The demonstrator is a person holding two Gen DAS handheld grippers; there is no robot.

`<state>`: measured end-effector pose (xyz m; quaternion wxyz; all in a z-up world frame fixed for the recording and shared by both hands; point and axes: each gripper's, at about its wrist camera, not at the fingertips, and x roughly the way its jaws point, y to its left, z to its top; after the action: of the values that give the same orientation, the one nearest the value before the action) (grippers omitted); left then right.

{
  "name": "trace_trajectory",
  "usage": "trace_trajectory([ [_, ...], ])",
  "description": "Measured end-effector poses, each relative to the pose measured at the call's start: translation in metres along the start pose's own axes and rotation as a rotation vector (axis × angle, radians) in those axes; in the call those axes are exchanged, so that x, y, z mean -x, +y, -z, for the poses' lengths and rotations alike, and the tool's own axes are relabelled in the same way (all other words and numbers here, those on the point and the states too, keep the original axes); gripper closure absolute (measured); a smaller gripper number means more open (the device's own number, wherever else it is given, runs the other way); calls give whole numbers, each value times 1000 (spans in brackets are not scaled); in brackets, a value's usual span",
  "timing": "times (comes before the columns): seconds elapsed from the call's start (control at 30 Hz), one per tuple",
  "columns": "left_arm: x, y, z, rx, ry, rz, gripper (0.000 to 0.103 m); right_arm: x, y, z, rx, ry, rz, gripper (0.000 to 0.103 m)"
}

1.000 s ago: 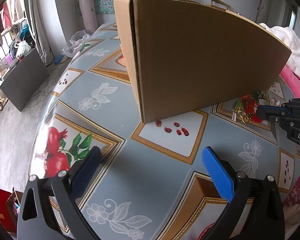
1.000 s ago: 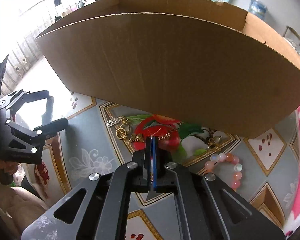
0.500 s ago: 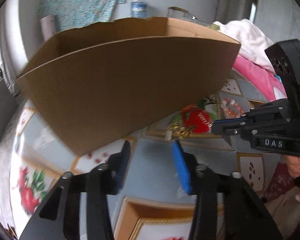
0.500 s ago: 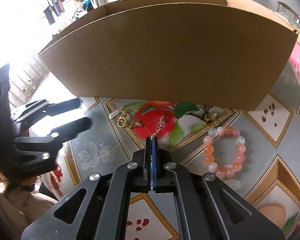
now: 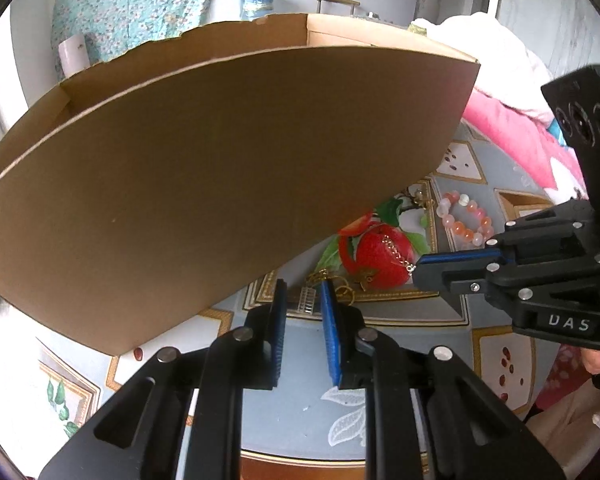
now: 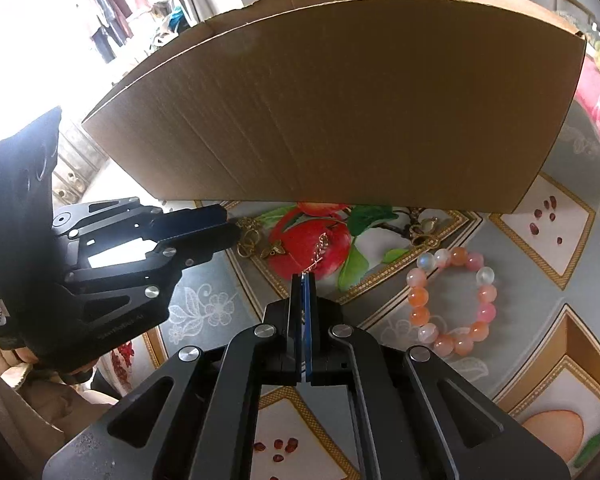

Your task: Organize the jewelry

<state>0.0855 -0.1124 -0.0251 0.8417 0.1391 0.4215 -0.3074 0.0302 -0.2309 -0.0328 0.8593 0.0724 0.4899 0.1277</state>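
Observation:
A thin gold chain (image 6: 319, 249) lies over the red fruit print on the tablecloth, and my right gripper (image 6: 304, 278) is shut on its near end; it also shows in the left wrist view (image 5: 396, 249). My left gripper (image 5: 303, 294) is open, its blue pads either side of a small silver clasp piece (image 5: 307, 301) next to gold rings (image 5: 342, 289). A pink and orange bead bracelet (image 6: 452, 300) lies to the right. A gold clasp (image 6: 424, 230) lies by the box.
A big open cardboard box (image 6: 340, 112) stands right behind the jewelry and fills the upper half of both views. The table carries a blue-grey patterned cloth (image 6: 204, 312). Pink and white bedding (image 5: 512, 128) lies at the right.
My left gripper has swung from the bare left part of the table to the jewelry and narrowed around the silver piece. My right gripper has drawn back slightly, shut on the chain.

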Motion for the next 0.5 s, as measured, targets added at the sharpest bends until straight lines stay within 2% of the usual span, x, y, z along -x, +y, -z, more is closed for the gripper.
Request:
trace_trajectory([
  [0.13,-1,-7,-1,-32,5,-36,87,2,-4,1,2,-5,-5,103],
  [0.33,-3,-16,-1,-68,12,-48,98,4,-2,3,7,-10,-5,103],
  [0.5,-2,-16,1,-61,9,-39,99,0,-1,6,5,-17,-4,103],
])
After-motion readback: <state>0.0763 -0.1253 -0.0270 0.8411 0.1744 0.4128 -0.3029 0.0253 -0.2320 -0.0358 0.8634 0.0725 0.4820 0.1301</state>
